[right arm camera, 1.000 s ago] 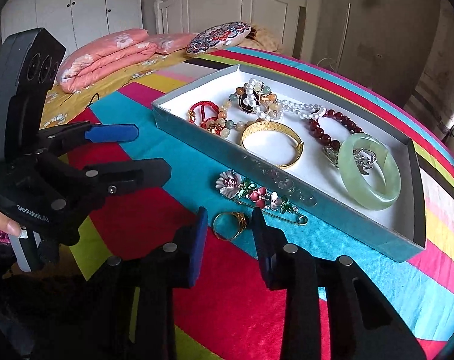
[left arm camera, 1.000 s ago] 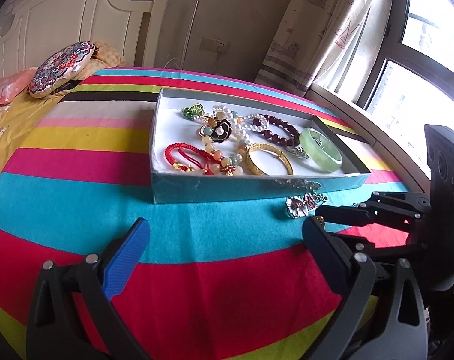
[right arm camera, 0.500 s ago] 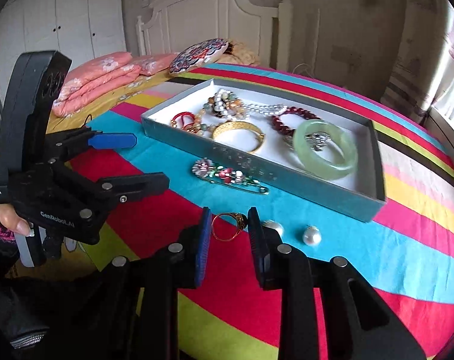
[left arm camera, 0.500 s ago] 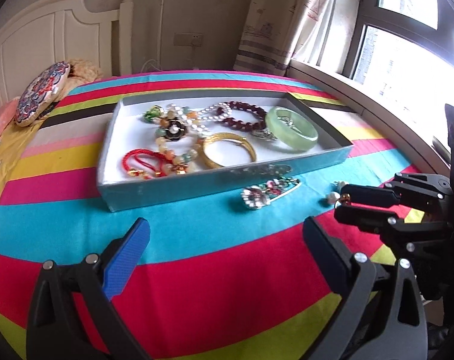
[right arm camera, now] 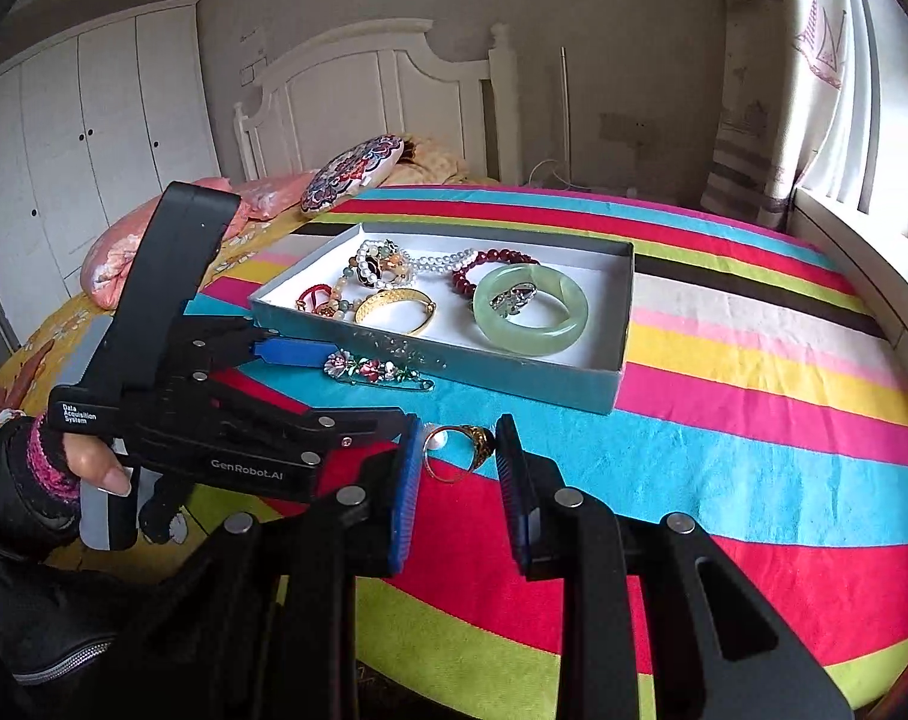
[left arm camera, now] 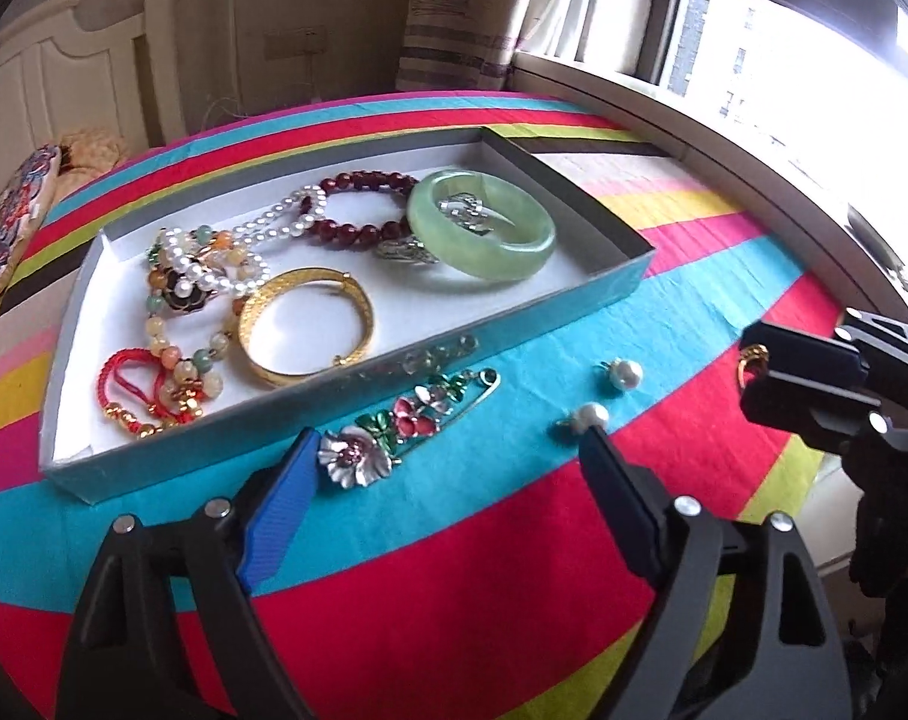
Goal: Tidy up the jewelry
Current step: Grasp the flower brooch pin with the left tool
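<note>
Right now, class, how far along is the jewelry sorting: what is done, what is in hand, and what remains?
Done: bangle, gold bracelet and beads lie in the tray. In hand: the right tongs grip a gold ring; the left tongs are closing, nothing held. Left: the brooch and two pearls lie on the cover.

A striped, brightly coloured woven cloth bedspread (left arm camera: pixel 454 600) looks matt and slightly ribbed. On it, the shallow grey cardboard box (left arm camera: pixel 346 384) has a matt white paper lining. Inside, the pale green translucent stone bangle (left arm camera: pixel 484 240) is glossy and smooth; the gold mesh-textured metal bangle (left arm camera: pixel 307 330) gleams. At lower centre, the enamelled metal flower brooch (left arm camera: pixel 394 426) shines.
</note>
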Demonstrator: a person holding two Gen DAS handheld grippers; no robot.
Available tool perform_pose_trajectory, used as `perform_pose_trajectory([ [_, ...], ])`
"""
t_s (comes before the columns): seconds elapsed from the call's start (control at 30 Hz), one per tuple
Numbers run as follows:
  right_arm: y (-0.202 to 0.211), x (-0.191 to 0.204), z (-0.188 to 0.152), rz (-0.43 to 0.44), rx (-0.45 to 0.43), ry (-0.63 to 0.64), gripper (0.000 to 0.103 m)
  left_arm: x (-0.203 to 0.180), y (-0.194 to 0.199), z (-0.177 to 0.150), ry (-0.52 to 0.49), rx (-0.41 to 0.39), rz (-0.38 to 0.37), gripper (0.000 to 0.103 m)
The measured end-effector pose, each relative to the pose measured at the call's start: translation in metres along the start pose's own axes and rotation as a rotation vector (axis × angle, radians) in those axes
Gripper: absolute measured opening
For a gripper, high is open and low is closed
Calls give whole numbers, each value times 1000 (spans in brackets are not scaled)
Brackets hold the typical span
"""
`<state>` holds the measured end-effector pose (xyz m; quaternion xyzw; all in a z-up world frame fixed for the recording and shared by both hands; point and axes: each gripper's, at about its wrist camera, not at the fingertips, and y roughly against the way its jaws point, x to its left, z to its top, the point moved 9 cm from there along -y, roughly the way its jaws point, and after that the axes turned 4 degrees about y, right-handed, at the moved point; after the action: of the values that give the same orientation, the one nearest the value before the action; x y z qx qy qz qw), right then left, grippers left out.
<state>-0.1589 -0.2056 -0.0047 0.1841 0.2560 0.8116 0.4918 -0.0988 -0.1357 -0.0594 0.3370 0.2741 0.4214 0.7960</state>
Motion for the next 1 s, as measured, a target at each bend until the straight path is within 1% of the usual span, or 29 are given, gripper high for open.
perform_pose_trajectory([
  [0.07, 0, -2, -2, 0, 0, -9, 26, -11, 0, -3, -46, 24, -62, 91],
  [0.13, 2, -5, -4, -4, -2, -17, 26, -20, 3, -7, -84, 47, -99, 90],
  [0.17, 4, -6, -5, -6, -4, -20, 26, -21, 5, -8, -94, 42, -95, 89],
  [0.23, 6, -10, -7, -8, -8, -31, 26, -16, 9, -6, -84, 19, -60, 78],
  [0.27, 7, -12, -8, -7, -8, -41, 26, -12, 9, -5, -73, 13, -48, 65],
  [0.3, 6, -14, -9, -7, -9, -48, 26, -7, 10, -3, -65, 7, -33, 57],
  [0.37, 7, -16, -10, -9, -8, -57, 26, 2, 8, -2, -70, 7, 5, 53],
  [0.43, 7, -15, -11, -9, -8, -56, 26, 4, 5, -4, -97, 26, 13, 53],
  [0.53, 8, -14, -10, -6, -11, -61, 26, 2, 2, -3, -154, 34, 41, 53],
  [0.57, 8, -14, -11, -5, -10, -63, 26, 1, 0, -1, -171, 32, 39, 53],
  [0.63, 6, -11, -11, -3, -7, -59, 26, -4, -3, 2, -189, 34, 13, 42],
  [0.67, 6, -10, -11, -2, -6, -56, 26, -4, -3, 4, -191, 31, 18, 23],
  [0.77, 6, -7, -12, -2, -1, -44, 26, -9, 0, 0, -210, 25, 17, 24],
  [0.83, 5, -6, -13, -1, 1, -39, 26, -10, 6, -7, -218, 13, 35, 24],
  [0.93, 4, -5, -14, 4, 2, -45, 26, -3, 17, -20, -176, 6, 42, 24],
  [0.97, 4, -5, -15, 7, 4, -48, 26, 2, 19, -22, -159, 7, 43, 25],
  [1.0, 2, -5, -15, 8, 6, -50, 26, 5, 21, -24, -140, 10, 40, 28],
])
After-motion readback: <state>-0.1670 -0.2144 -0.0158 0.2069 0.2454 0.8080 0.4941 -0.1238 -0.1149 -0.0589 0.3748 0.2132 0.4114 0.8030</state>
